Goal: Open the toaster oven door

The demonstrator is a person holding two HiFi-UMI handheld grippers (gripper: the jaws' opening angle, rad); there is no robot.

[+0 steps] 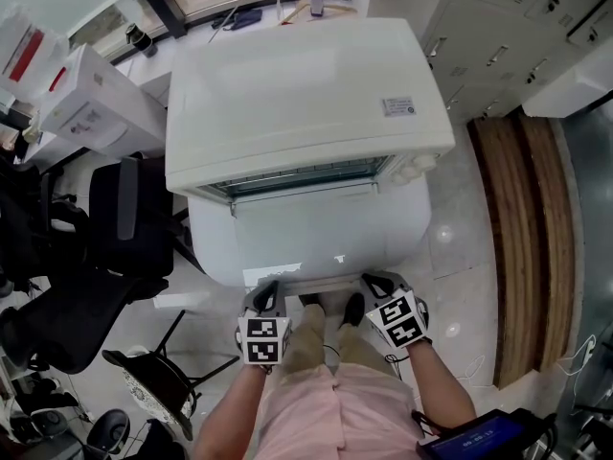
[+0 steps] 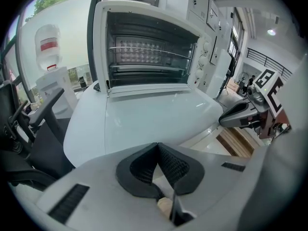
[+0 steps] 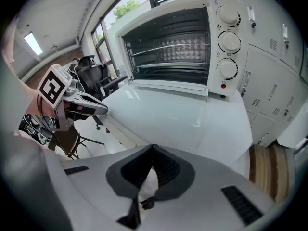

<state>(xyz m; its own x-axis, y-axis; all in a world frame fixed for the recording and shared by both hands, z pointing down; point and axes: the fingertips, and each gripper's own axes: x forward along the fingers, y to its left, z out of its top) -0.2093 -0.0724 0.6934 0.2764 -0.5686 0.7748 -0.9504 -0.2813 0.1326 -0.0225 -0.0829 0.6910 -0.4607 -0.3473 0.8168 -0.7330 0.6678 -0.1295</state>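
A white toaster oven [image 1: 297, 84] stands on a white table [image 1: 407, 228]. Its door [image 1: 306, 233] lies folded down flat toward me, so the wire rack [image 2: 149, 52] and dark inside show. Three knobs [image 3: 228, 42] sit on its right side. My left gripper [image 1: 266, 300] and right gripper [image 1: 378, 286] hover side by side just off the door's near edge, touching nothing. Both are shut with nothing between the pads: the left gripper [image 2: 157, 146] points at the door [image 2: 149, 114], and the right gripper [image 3: 153, 148] points at the door [image 3: 163, 109].
Black office chairs [image 1: 96, 257] crowd the left side. Grey lockers [image 1: 508, 27] and a wooden bench [image 1: 522, 238] stand to the right. A water dispenser [image 2: 48, 47] is beyond the table on the left. The person's legs [image 1: 326, 353] are right below the grippers.
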